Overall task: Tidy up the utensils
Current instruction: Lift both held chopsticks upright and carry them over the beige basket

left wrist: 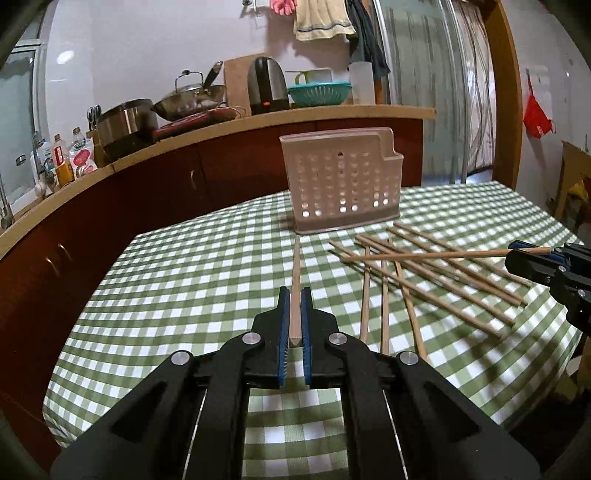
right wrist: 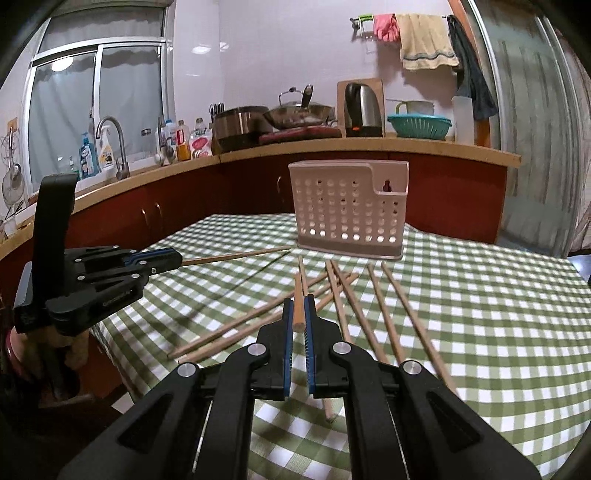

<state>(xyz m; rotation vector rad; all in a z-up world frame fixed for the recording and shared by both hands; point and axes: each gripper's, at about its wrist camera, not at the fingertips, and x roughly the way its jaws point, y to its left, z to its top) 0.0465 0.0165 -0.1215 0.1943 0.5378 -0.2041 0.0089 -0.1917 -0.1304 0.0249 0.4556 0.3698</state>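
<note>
A long kitchen counter (right wrist: 369, 146) curves along the far wall, crowded with a steel pot (right wrist: 240, 125), a wok (right wrist: 299, 114), an electric kettle (right wrist: 364, 110), a teal colander (right wrist: 419, 125) and a row of bottles beside the tap (right wrist: 110, 144). Towels and a pink glove hang from a rail (left wrist: 321, 18) above it.

In front stands the bench (right wrist: 498, 314), covered in a green-and-white checked cloth. Toward its far edge a pale perforated utensil holder (left wrist: 341, 184) stands upright, with a lower pocket at its right end.

Just this side of the holder, a loose scatter of wooden chopsticks (left wrist: 443, 273) lies on the cloth, several crossing each other, fanning toward the near right of the bench.

Two more are off the pile. The left hand-held gripper (left wrist: 295, 295) has its blue-padded jaws drawn narrow around one chopstick (left wrist: 296, 266), gripped near its blunt end, the shaft running straight ahead toward the holder's left base. In the right wrist view that stick casts a thin shadow on the cloth beneath it, so it sits clear of the bench.

The right hand-held gripper (right wrist: 298, 302) is likewise clamped tight on a second chopstick (right wrist: 300, 288), its round end showing between the pads, its tip pointing over the scattered ones toward the holder.
</note>
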